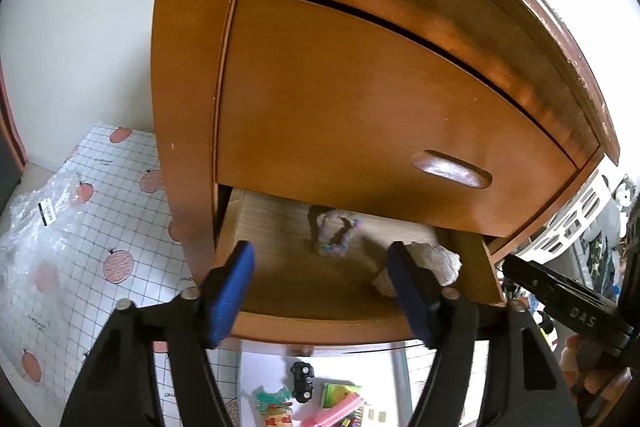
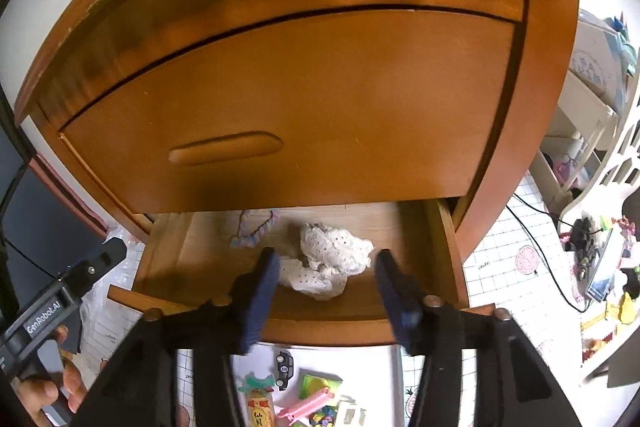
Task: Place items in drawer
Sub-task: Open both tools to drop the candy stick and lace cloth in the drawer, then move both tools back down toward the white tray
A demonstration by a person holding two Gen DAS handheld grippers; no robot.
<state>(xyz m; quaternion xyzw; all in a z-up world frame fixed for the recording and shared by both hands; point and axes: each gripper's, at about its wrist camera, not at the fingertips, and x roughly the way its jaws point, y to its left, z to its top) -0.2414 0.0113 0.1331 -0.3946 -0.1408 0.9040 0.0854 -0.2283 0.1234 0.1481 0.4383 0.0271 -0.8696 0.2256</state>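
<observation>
Left claw (image 1: 320,267): jaws wide, nothing between them, poised above the open drawer (image 1: 316,323). Right claw (image 2: 326,267): jaws wide, empty, over the same drawer. White lace cloth (image 2: 332,259): lying inside the drawer, toward its right wall. Pastel beaded bracelet (image 1: 334,233): inside the drawer, near its back. Risks, as judged: cloth bunched high may snag the upper drawer front (image 1: 360,115) on closing; remaining floor items (image 2: 280,387) below the drawer demand reaching past its projecting front edge.
</observation>
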